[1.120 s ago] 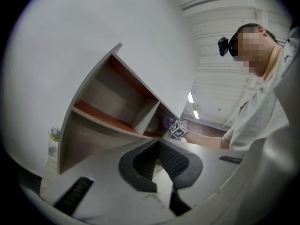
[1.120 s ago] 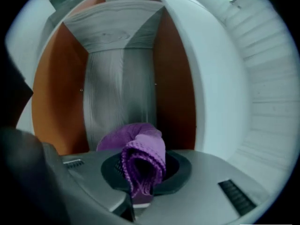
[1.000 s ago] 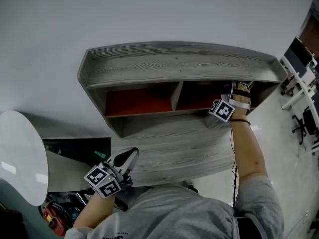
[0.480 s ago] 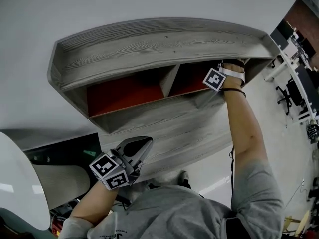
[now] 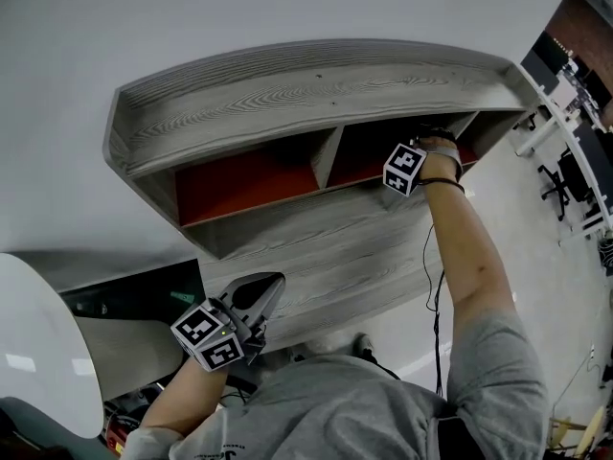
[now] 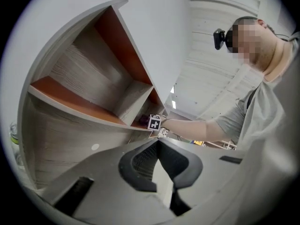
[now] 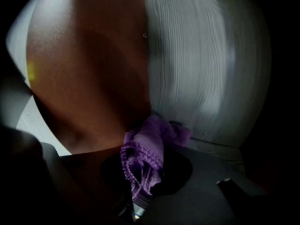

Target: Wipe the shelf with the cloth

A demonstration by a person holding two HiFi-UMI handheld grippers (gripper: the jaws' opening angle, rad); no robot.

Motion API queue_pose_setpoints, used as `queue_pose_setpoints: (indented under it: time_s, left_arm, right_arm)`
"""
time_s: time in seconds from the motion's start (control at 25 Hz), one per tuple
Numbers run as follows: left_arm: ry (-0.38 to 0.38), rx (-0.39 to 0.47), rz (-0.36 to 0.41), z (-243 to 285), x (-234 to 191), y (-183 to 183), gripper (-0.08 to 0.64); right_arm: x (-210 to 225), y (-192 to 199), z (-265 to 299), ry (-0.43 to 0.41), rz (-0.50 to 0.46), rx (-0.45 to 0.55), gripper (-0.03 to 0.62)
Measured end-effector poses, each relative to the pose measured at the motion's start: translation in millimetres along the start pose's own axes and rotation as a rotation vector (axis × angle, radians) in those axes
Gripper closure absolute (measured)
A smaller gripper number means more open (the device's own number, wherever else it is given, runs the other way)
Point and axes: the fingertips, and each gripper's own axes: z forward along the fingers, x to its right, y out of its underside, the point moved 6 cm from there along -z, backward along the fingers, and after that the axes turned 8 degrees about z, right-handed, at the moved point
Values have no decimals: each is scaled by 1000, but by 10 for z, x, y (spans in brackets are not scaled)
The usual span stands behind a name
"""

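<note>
The grey wood shelf (image 5: 287,89) hangs on a white wall and has two red-lined compartments. My right gripper reaches into the right compartment; only its marker cube (image 5: 403,169) and the hand show in the head view. In the right gripper view the right gripper (image 7: 149,170) is shut on a purple cloth (image 7: 150,149), which is bunched against the corner where the red surface (image 7: 89,69) meets a grey wood panel (image 7: 197,64). My left gripper (image 5: 268,290) hangs shut and empty below the shelf, well to the left. The left gripper view shows the shelf (image 6: 89,78) from below.
A white round table (image 5: 29,353) stands at the lower left, with a dark green panel (image 5: 144,290) beside it. Office chairs and desks (image 5: 565,175) are on the floor at the right. The divider (image 5: 326,156) separates the two compartments.
My right gripper has shifted slightly to the left inside the right compartment with the cloth. The head view tilted. The left gripper stays low and shut.
</note>
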Motion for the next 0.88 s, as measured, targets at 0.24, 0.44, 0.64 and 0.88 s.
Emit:
queue_pose_setpoints:
  time_s: [0.24, 0.44, 0.64, 0.88]
  left_arm:
    - [19, 24, 42, 27, 137, -187, 543]
    - [43, 42, 61, 105, 176, -317, 543]
    - [71, 38, 68, 225, 220, -352, 543]
    - [97, 14, 67, 344, 277, -324, 543]
  right_arm:
    - [-89, 54, -108, -125, 100, -9, 528]
    - [419, 414, -865, 221, 333, 258, 528]
    - [839, 835, -1197, 538, 402, 336, 528]
    - [826, 831, -1057, 612, 322, 294, 528]
